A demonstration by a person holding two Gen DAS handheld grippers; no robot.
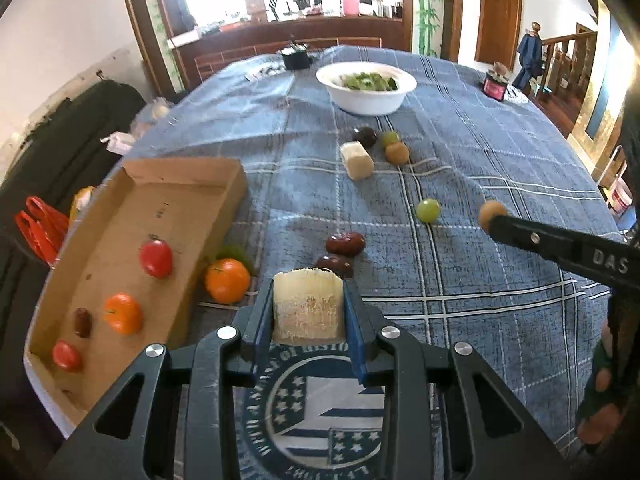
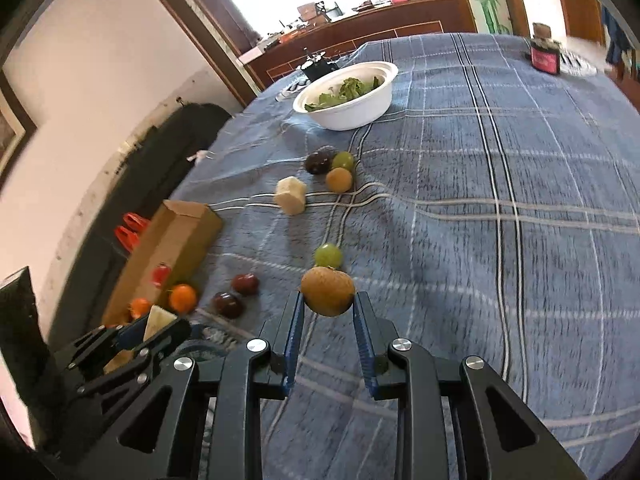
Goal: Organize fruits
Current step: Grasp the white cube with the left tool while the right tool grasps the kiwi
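My left gripper [image 1: 308, 308] is shut on a pale sugarcane piece [image 1: 308, 304], held above the blue checked cloth beside the cardboard tray [image 1: 188, 196]. The tray holds two red tomatoes [image 1: 156, 258], an orange [image 1: 123, 313] and a dark date [image 1: 82, 322]. My right gripper [image 2: 328, 300] is shut on a brown kiwi-like fruit [image 2: 328, 290]; it also shows in the left wrist view [image 1: 493, 213]. Loose on the cloth lie an orange [image 1: 227, 280], two dark dates [image 1: 345, 243], a green grape [image 1: 428, 210], another sugarcane piece [image 1: 357, 159] and a cluster of small fruits [image 1: 394, 148].
A white bowl of green leaves [image 1: 366, 86] stands at the back of the table. A small red jar [image 1: 495, 87] is at the far right. A black box [image 1: 296, 58] sits behind the bowl. Red bags [image 1: 40, 228] and a dark seat lie left of the table.
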